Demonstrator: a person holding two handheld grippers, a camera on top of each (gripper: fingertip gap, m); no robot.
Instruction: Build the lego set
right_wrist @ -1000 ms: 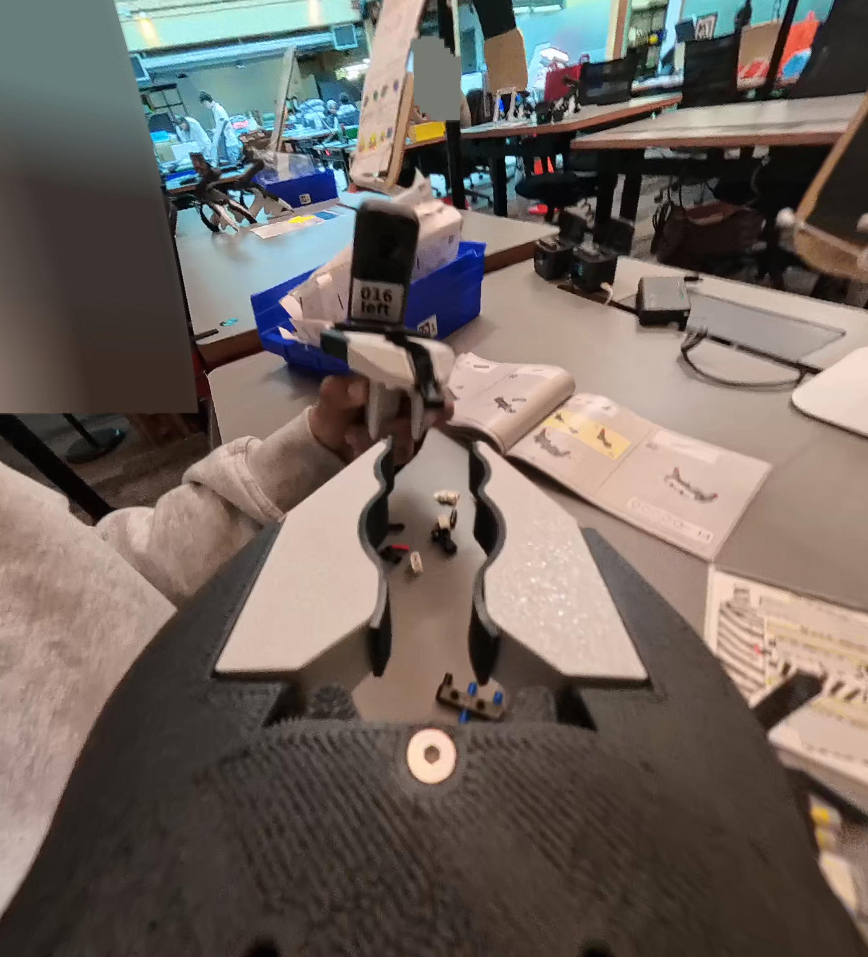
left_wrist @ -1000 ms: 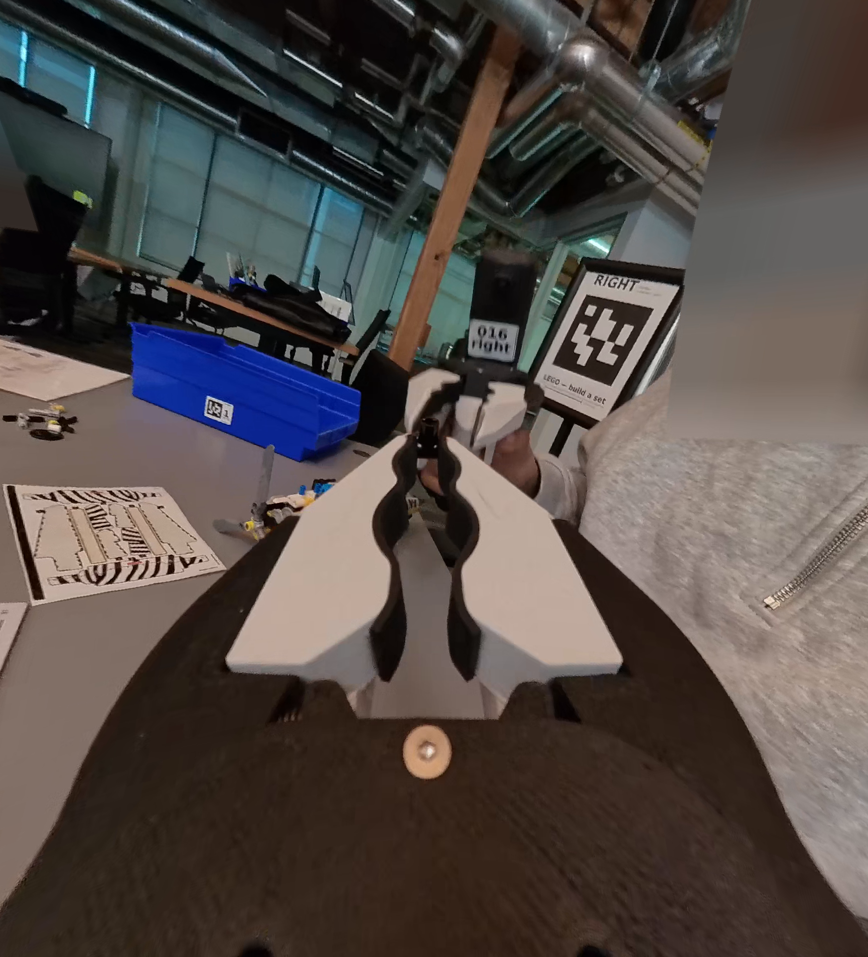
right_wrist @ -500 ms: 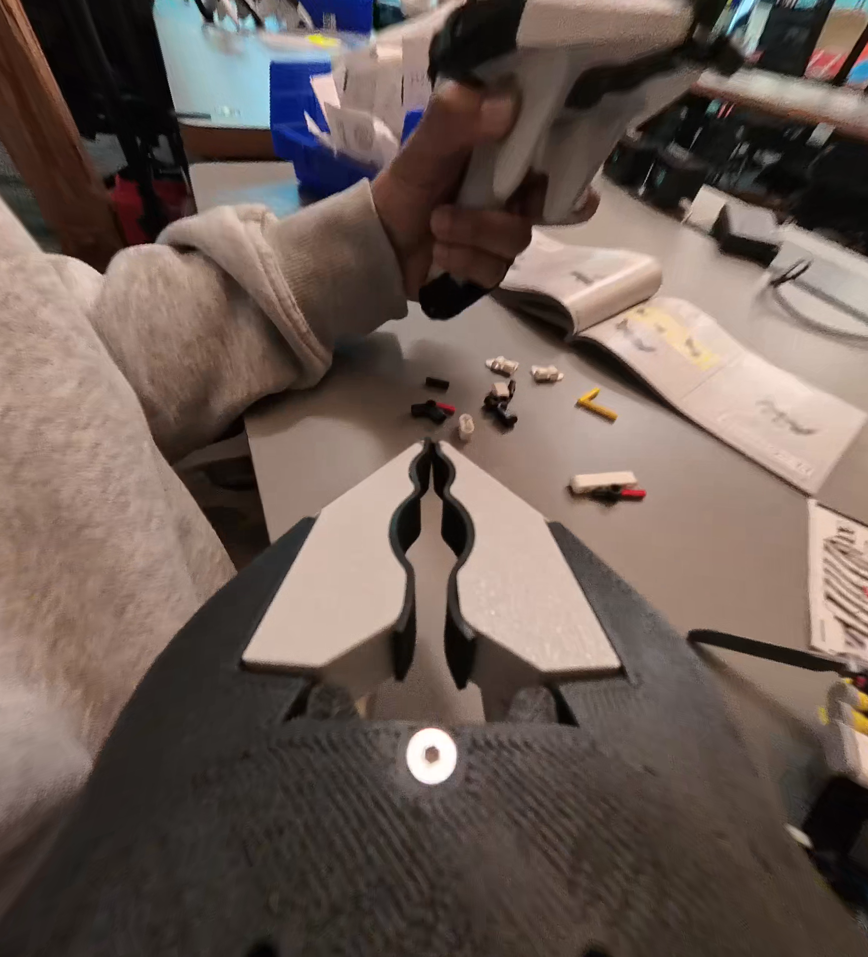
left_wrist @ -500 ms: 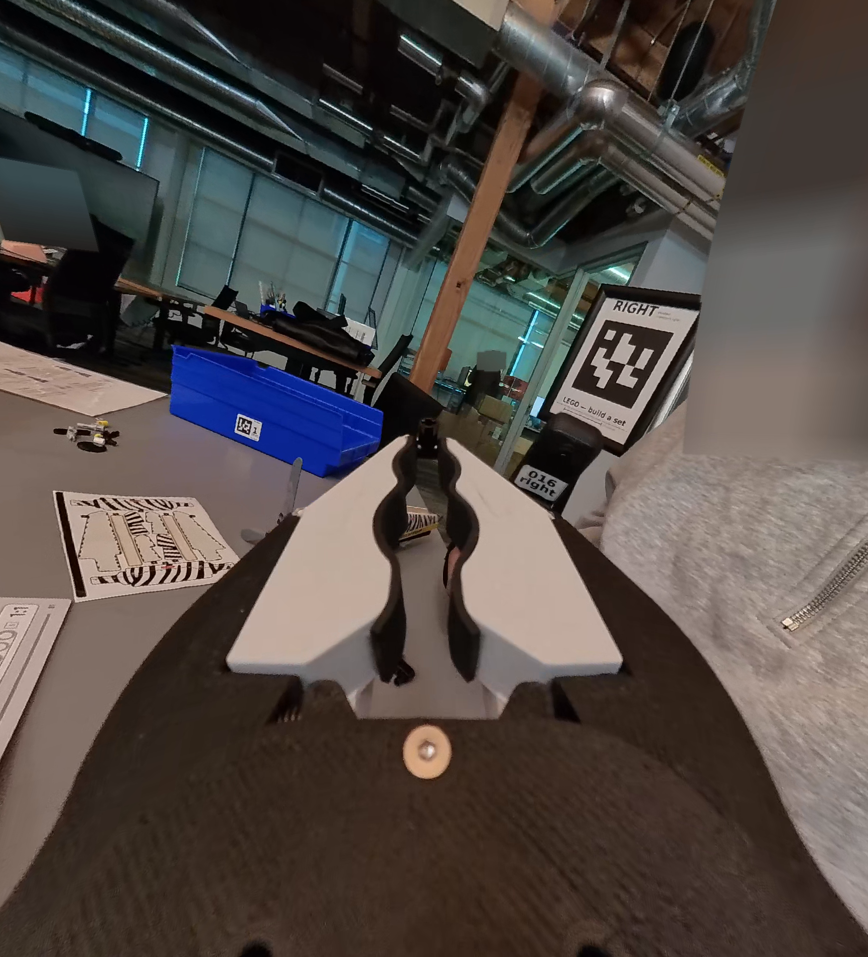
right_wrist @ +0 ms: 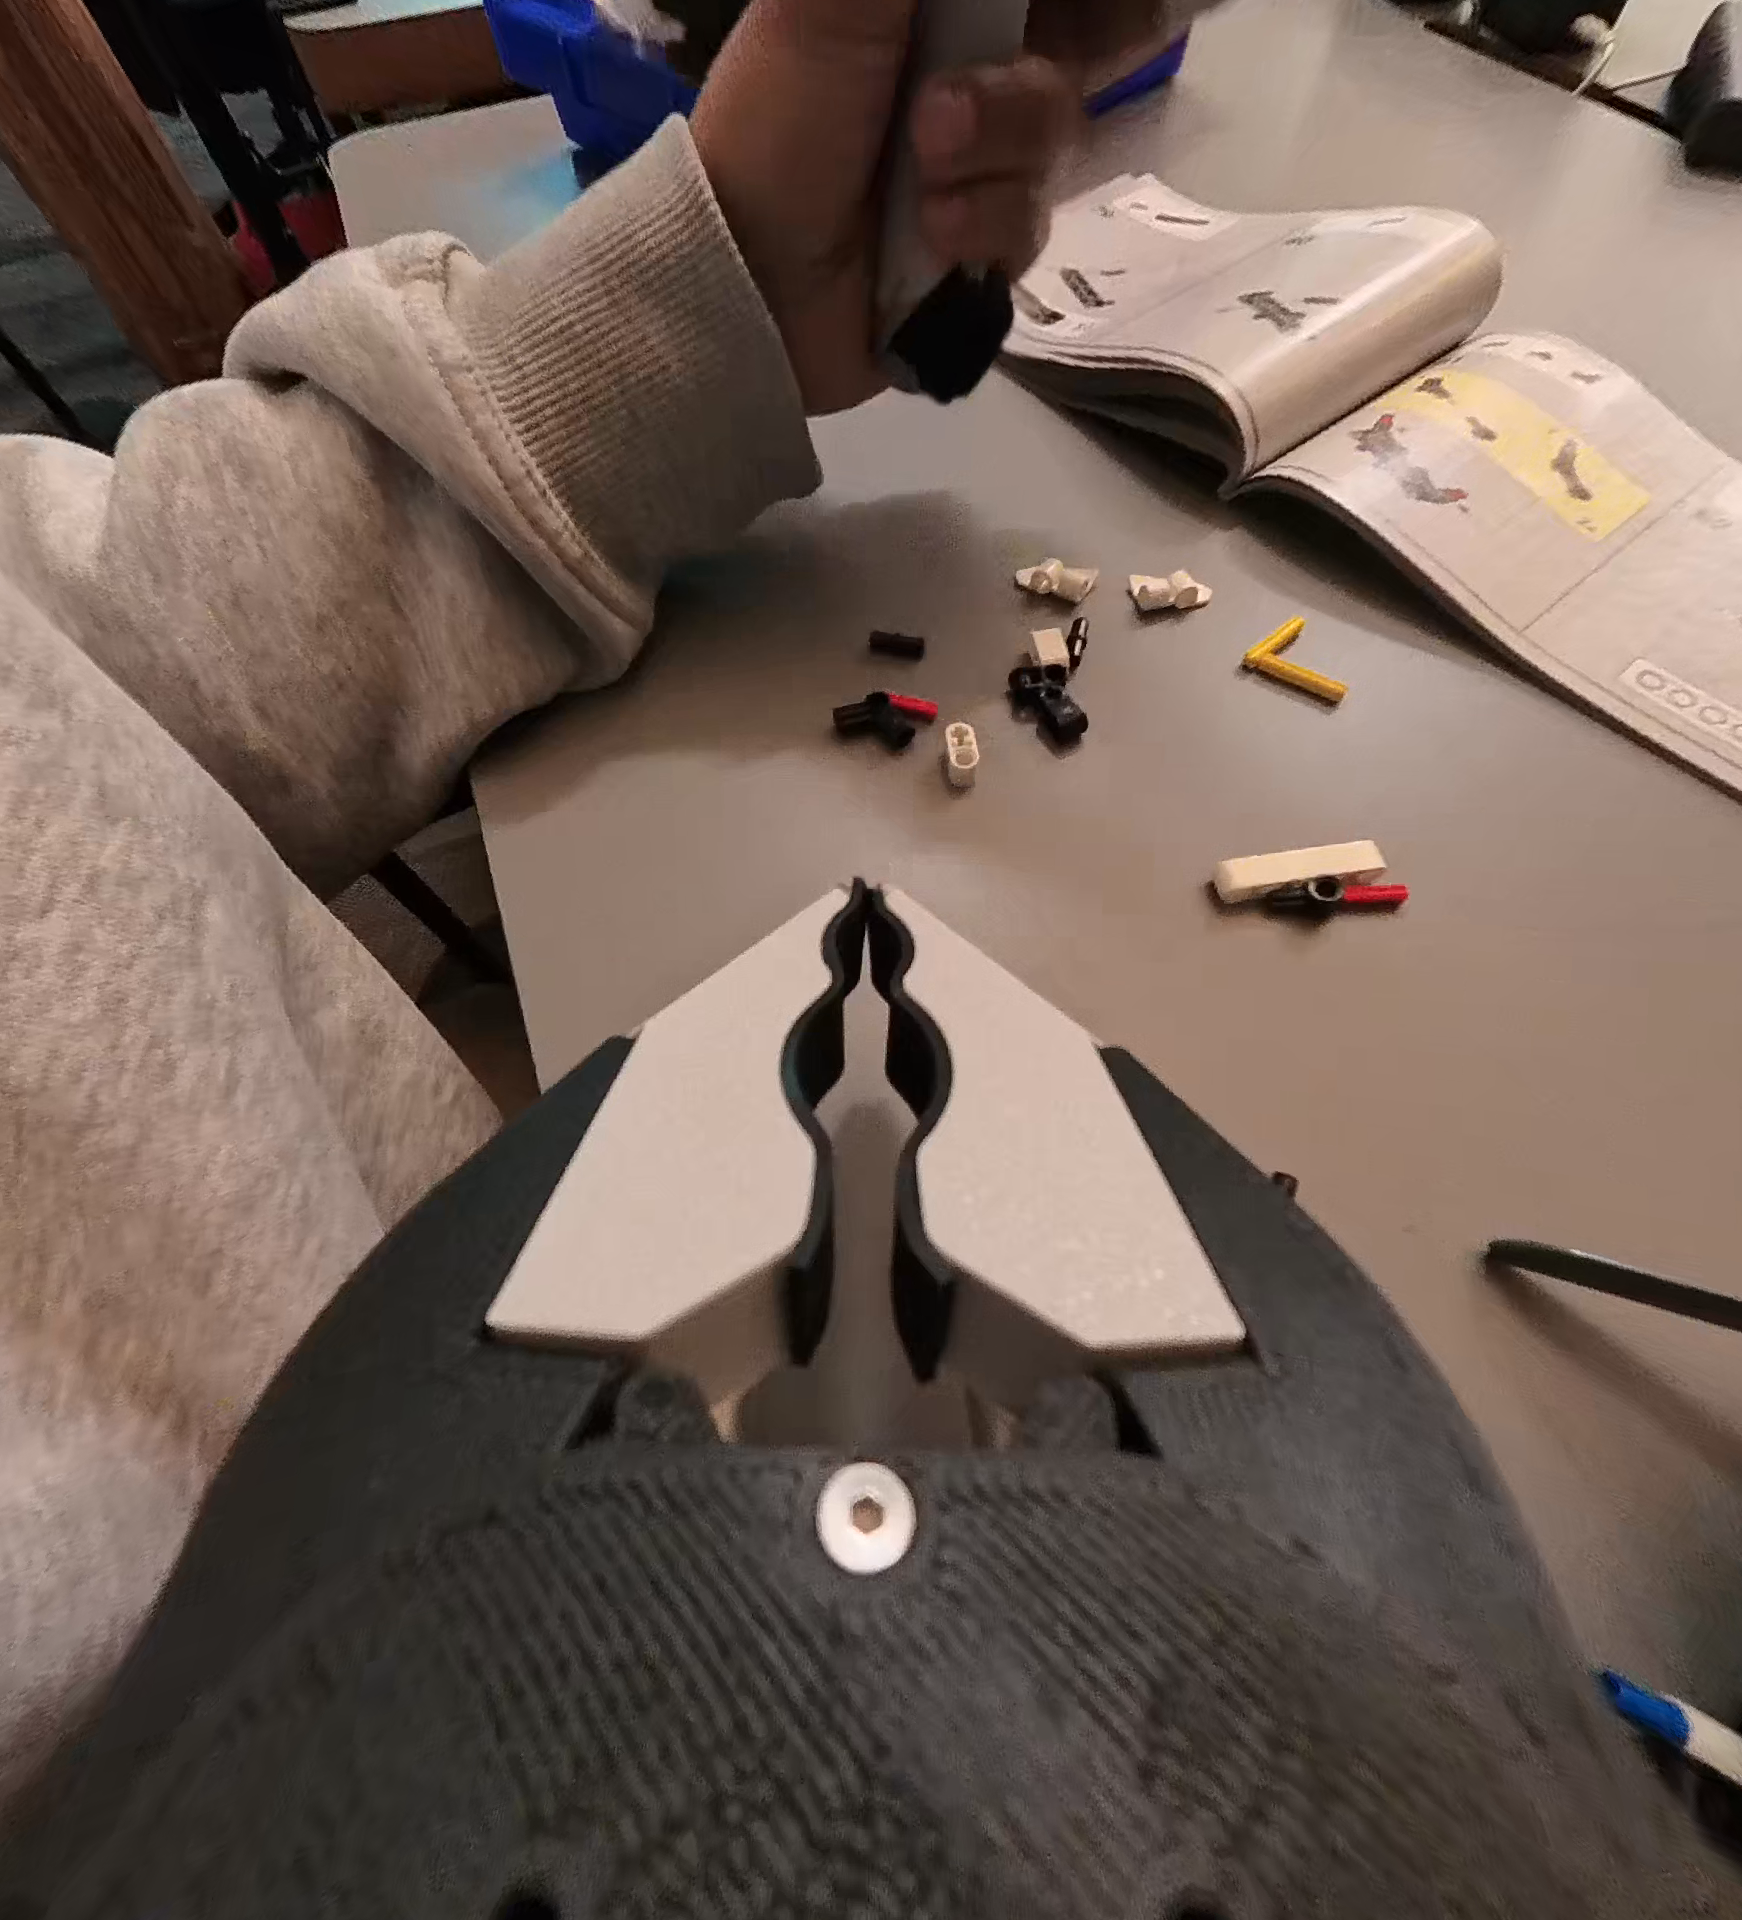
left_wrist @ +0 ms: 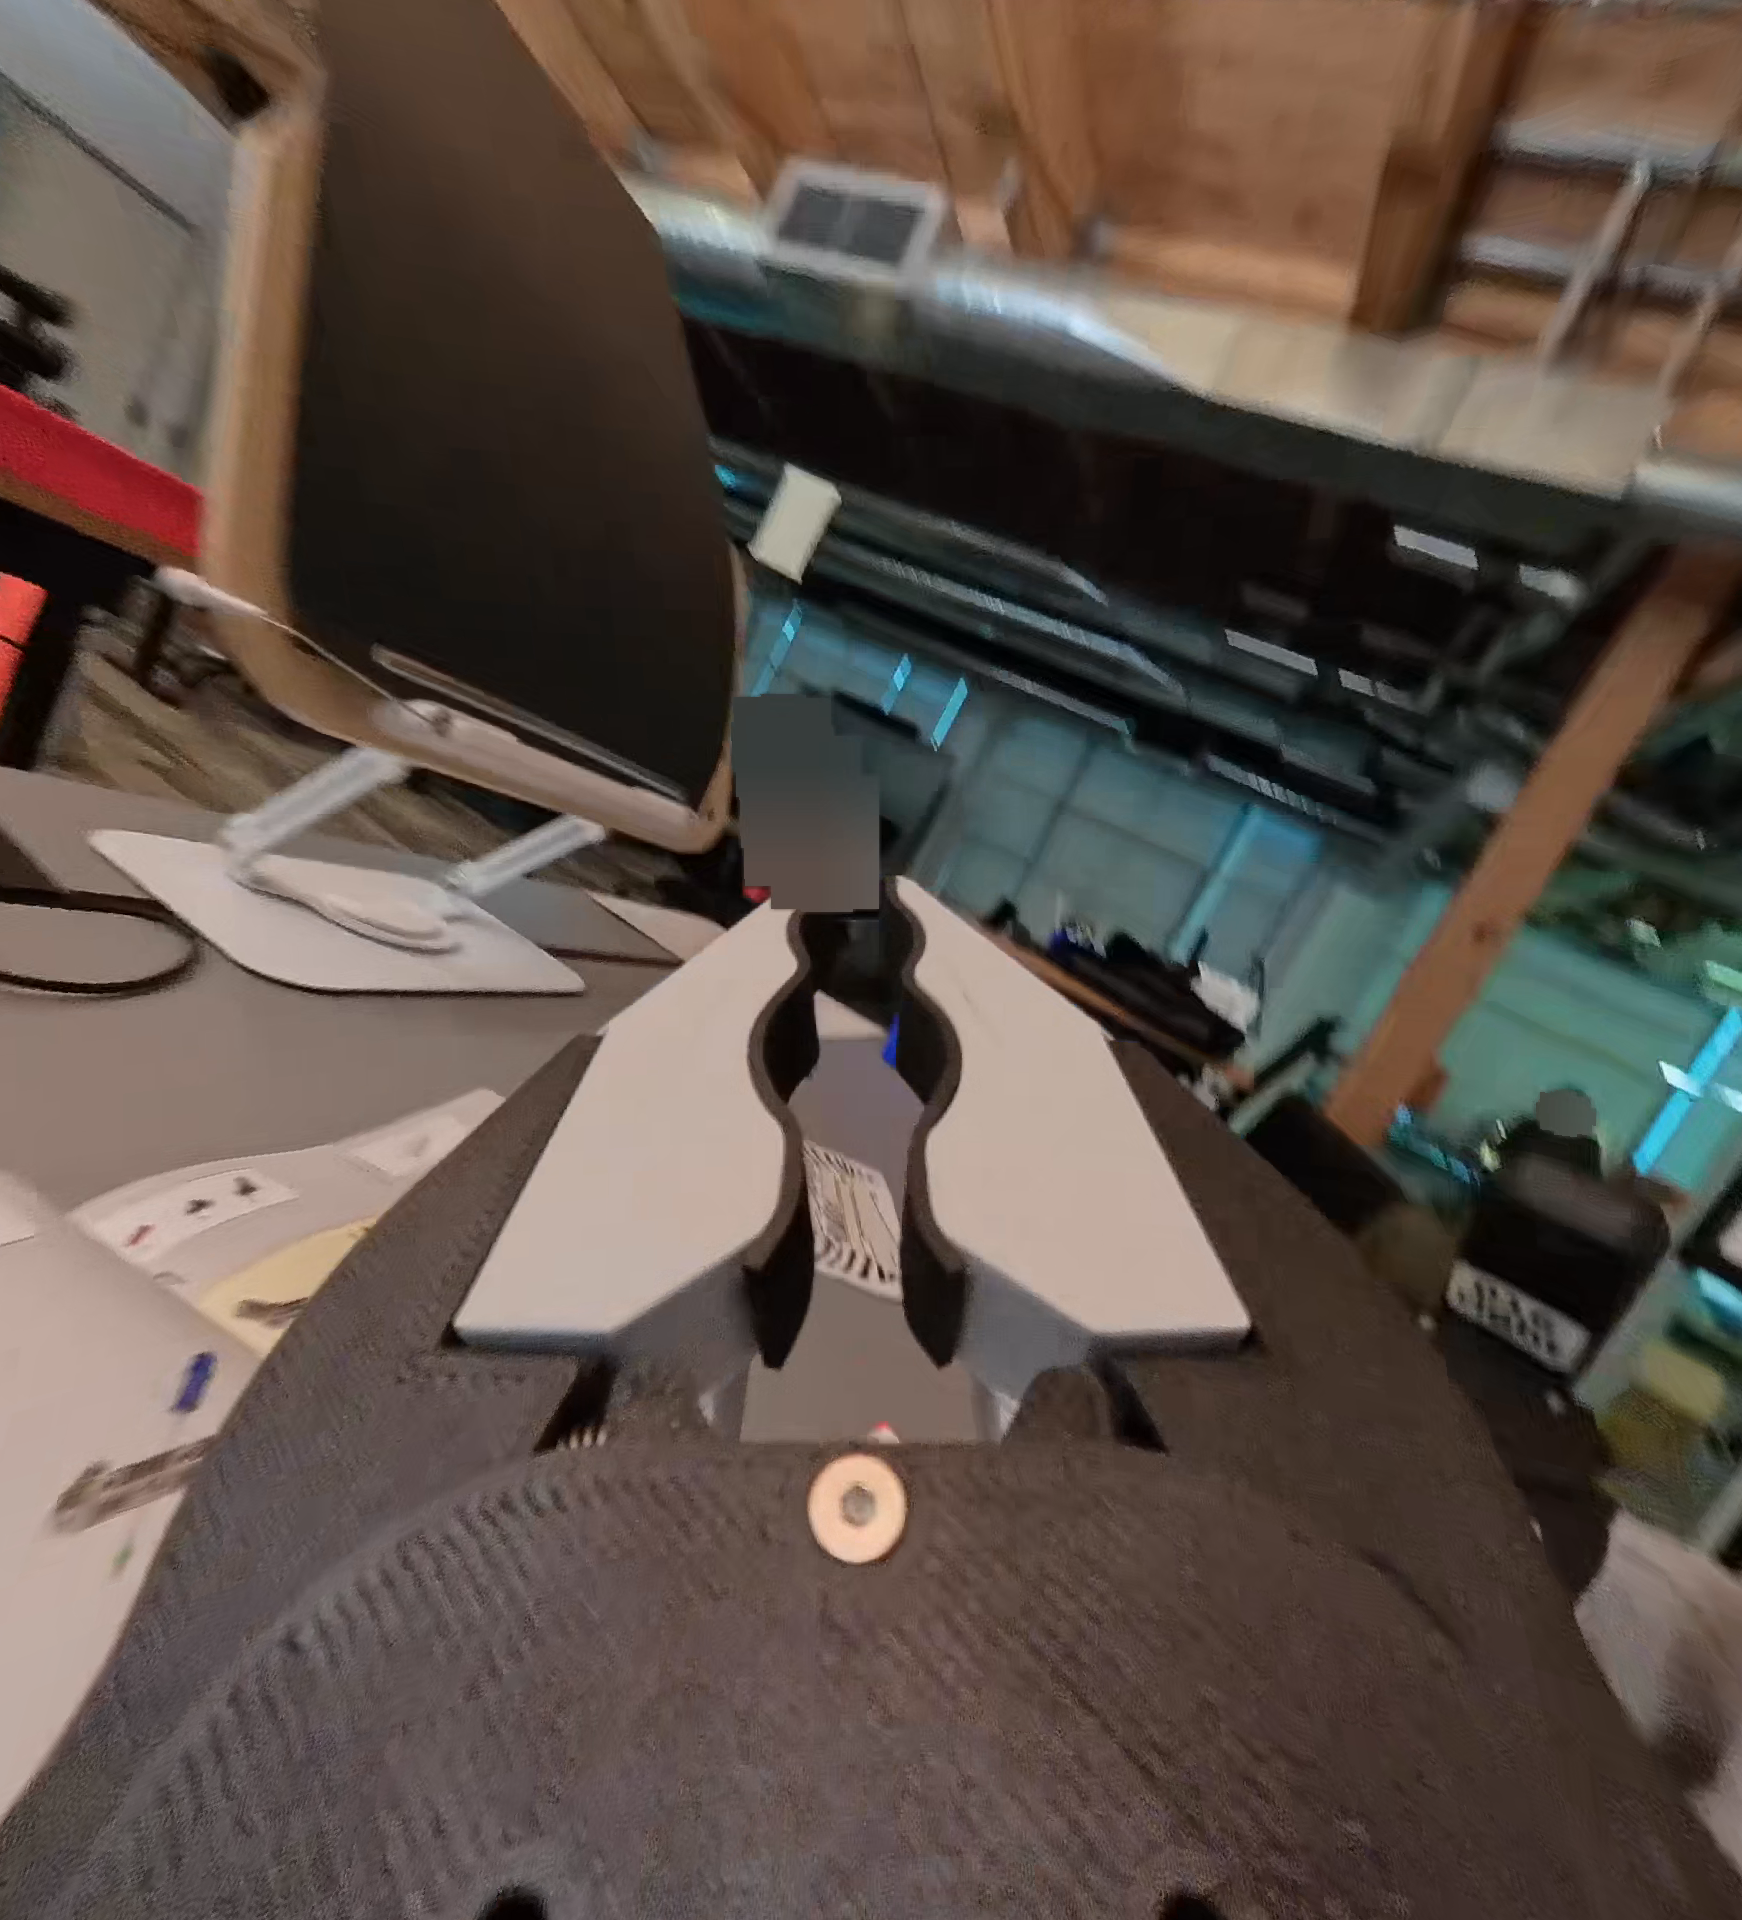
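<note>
The left gripper (left_wrist: 854, 914) had pale grey wedge-shaped fingers (left_wrist: 659, 1153) lined with wavy black pads, set in a ribbed black printed housing (left_wrist: 846, 1704) with one silver hex screw (left_wrist: 855, 1507). The right gripper (right_wrist: 861, 891) was built alike. The person wore a light grey fleece sweatshirt with a ribbed cuff (right_wrist: 628, 364).
</note>
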